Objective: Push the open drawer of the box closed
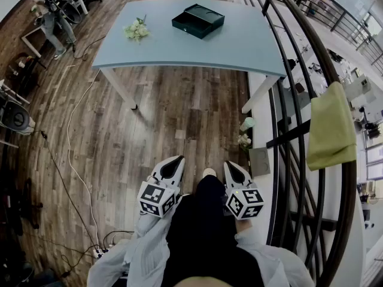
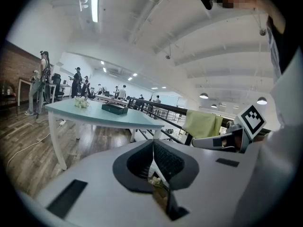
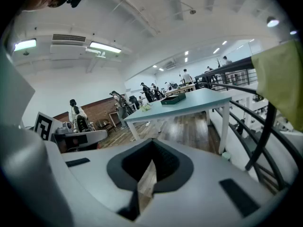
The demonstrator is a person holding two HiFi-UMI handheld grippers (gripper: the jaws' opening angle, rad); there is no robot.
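A dark green box (image 1: 198, 20) with its drawer pulled out sits on the far side of a pale blue table (image 1: 239, 49); it also shows small in the left gripper view as the box (image 2: 114, 109) and in the right gripper view as the box (image 3: 173, 99). Both grippers are held low, close to the person's body, far from the table. My left gripper (image 1: 174, 165) is shut with nothing in it, jaws meeting at the tips (image 2: 153, 143). My right gripper (image 1: 234, 171) is also shut and empty (image 3: 151, 145).
A small bunch of pale flowers (image 1: 136, 30) lies on the table left of the box. A dark metal railing (image 1: 293, 130) with a yellow-green cloth (image 1: 330, 127) runs along the right. Cables (image 1: 72, 160) trail over the wood floor at left. People stand in the distance.
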